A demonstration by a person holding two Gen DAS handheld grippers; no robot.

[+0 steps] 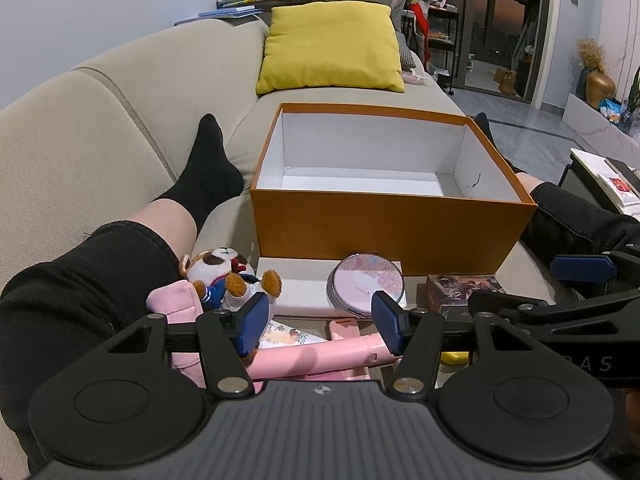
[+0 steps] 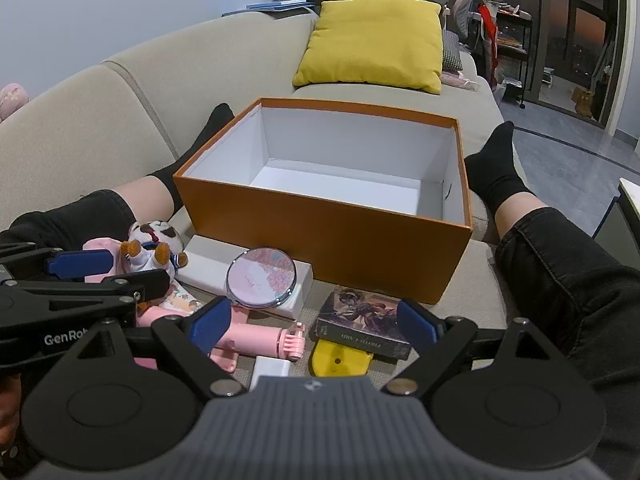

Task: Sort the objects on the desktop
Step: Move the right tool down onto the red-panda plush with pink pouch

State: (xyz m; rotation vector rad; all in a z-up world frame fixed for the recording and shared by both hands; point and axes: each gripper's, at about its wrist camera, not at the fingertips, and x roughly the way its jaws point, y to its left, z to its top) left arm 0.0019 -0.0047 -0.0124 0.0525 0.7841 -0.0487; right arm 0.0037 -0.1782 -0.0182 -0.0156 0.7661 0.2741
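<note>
Orange cardboard box [image 2: 328, 232], rectangular, matte, white inside with nothing in it, sits on the beige woven sofa [image 2: 80, 112] between the person's legs in black socks.

Clutter lies at the box's 6 o'clock side:
- round compact mirror [image 2: 261, 277], glossy pink lid, resting on a flat white box [image 2: 204, 264]
- plush dog [image 2: 154, 246], fuzzy, brown paws, at the mirror's 9 o'clock
- smooth pink plastic handle [image 2: 260, 338], cylindrical, at the mirror's 6 o'clock
- dark printed card box [image 2: 362, 322] at its 3 o'clock
- yellow plastic piece [image 2: 340, 360] touching the card box's near edge

Left gripper [image 1: 318, 326]: blue ribbed pads apart, pink handle seen between them, contact unclear. Right gripper [image 2: 316, 326]: jaws wide apart, holding nothing, above the handle and card box.

Yellow cushion [image 2: 376, 44], soft and square, stands at 12 o'clock beyond the box.
</note>
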